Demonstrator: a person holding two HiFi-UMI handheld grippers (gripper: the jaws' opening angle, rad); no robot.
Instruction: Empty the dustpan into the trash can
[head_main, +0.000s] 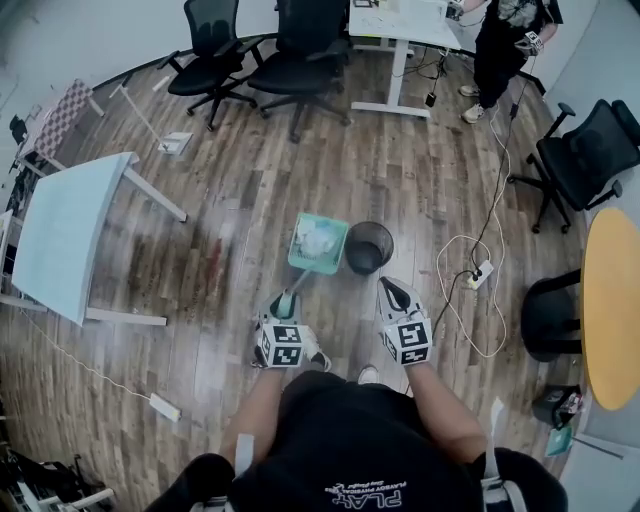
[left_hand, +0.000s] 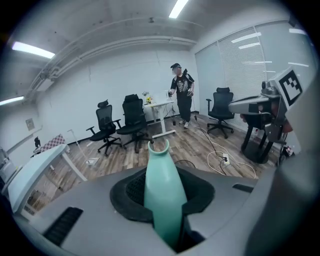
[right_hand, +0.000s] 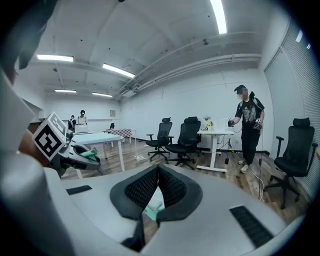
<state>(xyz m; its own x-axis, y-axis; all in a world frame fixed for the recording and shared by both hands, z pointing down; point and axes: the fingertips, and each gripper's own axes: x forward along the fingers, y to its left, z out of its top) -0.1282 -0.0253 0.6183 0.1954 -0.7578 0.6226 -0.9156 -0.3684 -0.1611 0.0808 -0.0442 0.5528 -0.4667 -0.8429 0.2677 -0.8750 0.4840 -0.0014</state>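
Left gripper (head_main: 288, 298): jaws part-way closed and clamped on the teal dustpan handle (left_hand: 162, 195), which stands up between the pads and runs away from the camera. Grip appears firm.

Right gripper (head_main: 392, 287): jaws brought together at the tips, nothing held. It hangs level with the left gripper on the person's right side, and only a patch of teal shows beyond its pads.

Dustpan (head_main: 318, 243): it lies directly ahead of the left gripper. Its long axis follows the handle forward and slightly to the right. The pan is roughly level, with pale crumpled litter still in it. Whether it is clear of the wooden floor (head_main: 250, 190) cannot be confirmed.

Trash can (head_main: 368, 247): a black mesh can, upright with its mouth open, just beside the pan's right edge and ahead of the right gripper.

Assessment: emptying has not begun. The load must travel rightward over the can's rim and then tip. The left gripper carries it, though the right gripper is the nearer to the can. Risk: litter spilling off the pan's edge short of the mouth.
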